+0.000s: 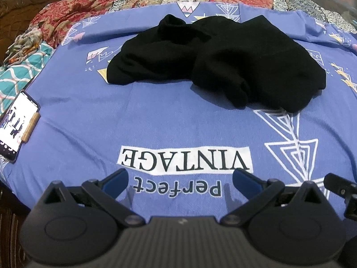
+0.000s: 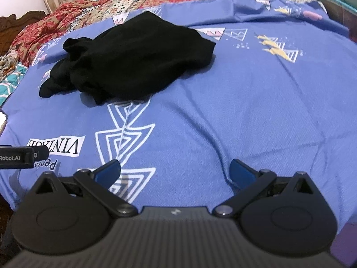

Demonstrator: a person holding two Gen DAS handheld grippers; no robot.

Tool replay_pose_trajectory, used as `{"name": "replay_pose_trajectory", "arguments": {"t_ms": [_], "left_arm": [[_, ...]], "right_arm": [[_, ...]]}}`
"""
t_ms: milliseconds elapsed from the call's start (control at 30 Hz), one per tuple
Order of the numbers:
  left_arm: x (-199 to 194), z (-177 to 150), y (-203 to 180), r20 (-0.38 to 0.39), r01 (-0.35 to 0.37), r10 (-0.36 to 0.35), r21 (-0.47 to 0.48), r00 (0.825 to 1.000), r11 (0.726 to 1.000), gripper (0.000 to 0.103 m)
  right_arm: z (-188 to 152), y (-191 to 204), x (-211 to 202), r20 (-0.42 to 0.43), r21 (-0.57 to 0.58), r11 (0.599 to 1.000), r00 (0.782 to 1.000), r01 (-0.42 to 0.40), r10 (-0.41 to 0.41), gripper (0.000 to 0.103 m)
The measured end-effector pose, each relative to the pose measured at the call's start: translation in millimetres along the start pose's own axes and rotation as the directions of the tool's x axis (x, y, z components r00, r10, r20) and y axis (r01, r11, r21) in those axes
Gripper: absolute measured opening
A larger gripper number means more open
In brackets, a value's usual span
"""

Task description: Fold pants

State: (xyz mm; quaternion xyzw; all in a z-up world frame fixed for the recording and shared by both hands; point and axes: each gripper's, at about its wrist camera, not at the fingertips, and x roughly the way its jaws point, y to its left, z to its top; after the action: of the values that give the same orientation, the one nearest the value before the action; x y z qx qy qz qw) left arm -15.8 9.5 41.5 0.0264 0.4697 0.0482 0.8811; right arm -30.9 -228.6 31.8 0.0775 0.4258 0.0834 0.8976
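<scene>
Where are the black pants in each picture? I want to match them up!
Left wrist view: the black pants lie crumpled in the upper middle, on the blue bedsheet.
Right wrist view: the black pants lie in the upper left.
Shared landmark: the white VINTAGE label printed on the sheet, nearer the camera than the pants in both views; it is at left in the right wrist view.

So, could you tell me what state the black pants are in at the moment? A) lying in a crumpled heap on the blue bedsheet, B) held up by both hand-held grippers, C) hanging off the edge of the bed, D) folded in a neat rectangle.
A: the black pants lie bunched and creased on the blue bedsheet, with both open hand-held grippers well short of them.
</scene>
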Motion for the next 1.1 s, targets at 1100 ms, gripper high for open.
{"name": "replay_pose_trajectory", "arguments": {"t_ms": [1100], "left_arm": [[30.9, -13.7, -4.3, -0.155, 0.045, -0.045, -0.007, 0.987, 0.999, 0.103]], "right_arm": [[-1.2, -5.7, 0.7, -0.041, 0.053, 0.998, 0.999, 0.030, -0.028, 0.103]]}}
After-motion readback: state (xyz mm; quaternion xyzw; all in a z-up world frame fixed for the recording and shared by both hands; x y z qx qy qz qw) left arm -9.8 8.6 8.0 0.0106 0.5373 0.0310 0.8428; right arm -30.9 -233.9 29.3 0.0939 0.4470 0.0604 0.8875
